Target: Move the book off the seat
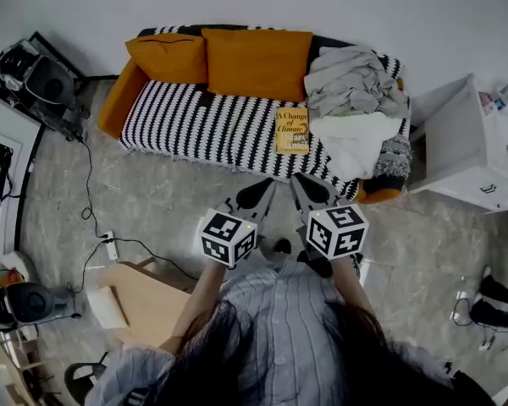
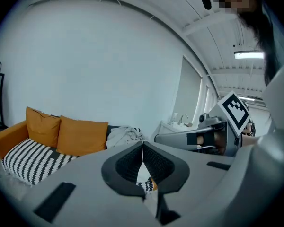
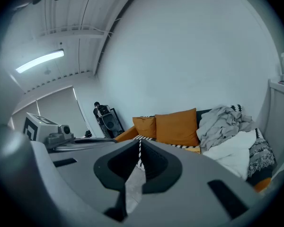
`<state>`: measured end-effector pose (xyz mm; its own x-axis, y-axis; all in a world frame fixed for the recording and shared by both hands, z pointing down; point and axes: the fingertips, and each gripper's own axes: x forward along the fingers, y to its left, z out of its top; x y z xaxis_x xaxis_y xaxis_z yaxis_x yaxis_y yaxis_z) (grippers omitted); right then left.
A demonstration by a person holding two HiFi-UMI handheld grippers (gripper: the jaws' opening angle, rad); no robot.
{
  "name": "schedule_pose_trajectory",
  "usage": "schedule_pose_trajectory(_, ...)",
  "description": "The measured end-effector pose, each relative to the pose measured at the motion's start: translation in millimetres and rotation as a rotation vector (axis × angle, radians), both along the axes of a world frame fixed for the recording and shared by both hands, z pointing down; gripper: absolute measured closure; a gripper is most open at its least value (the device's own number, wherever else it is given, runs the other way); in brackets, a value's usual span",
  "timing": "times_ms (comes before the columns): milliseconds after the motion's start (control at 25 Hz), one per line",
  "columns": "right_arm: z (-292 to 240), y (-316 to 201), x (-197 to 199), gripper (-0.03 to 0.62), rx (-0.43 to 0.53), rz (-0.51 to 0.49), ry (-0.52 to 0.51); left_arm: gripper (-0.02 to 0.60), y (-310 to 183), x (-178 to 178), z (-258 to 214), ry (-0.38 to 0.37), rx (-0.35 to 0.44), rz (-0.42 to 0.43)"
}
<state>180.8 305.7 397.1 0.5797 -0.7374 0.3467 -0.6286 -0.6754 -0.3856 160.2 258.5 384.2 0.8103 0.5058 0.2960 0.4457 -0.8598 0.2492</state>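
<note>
A yellow book (image 1: pixel 292 130) lies flat on the striped seat of the sofa (image 1: pixel 203 121), right of its middle, beside a heap of grey and white cloth (image 1: pixel 356 108). Both grippers hang over the floor in front of the sofa, short of the book and apart from it. The left gripper (image 1: pixel 256 194) is shut with nothing between its fingers, which meet tip to tip in the left gripper view (image 2: pixel 143 149). The right gripper (image 1: pixel 311 189) is shut and empty too (image 3: pixel 140 148). In the right gripper view the book (image 3: pixel 193 149) shows only as a thin yellow strip under the cushions.
Two orange cushions (image 1: pixel 237 57) lean on the sofa back. A white cabinet (image 1: pixel 474 142) stands right of the sofa. Black equipment (image 1: pixel 34 79) stands at the left, with cables (image 1: pixel 91 218) on the floor. A wooden stool (image 1: pixel 144 299) stands by the person's left side.
</note>
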Motion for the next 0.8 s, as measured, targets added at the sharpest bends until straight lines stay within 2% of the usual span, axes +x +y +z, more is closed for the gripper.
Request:
schedule_pose_trajectory(560,10,18,9,0.569,0.036,0.049,-0.042,0.569,-3,-3,2,-0.029,-0.001,-0.009)
schedule_pose_trajectory(800,19,14,13,0.569,0.034,0.065,-0.062,0.569,-19,1,11,-0.050,-0.001,-0.024)
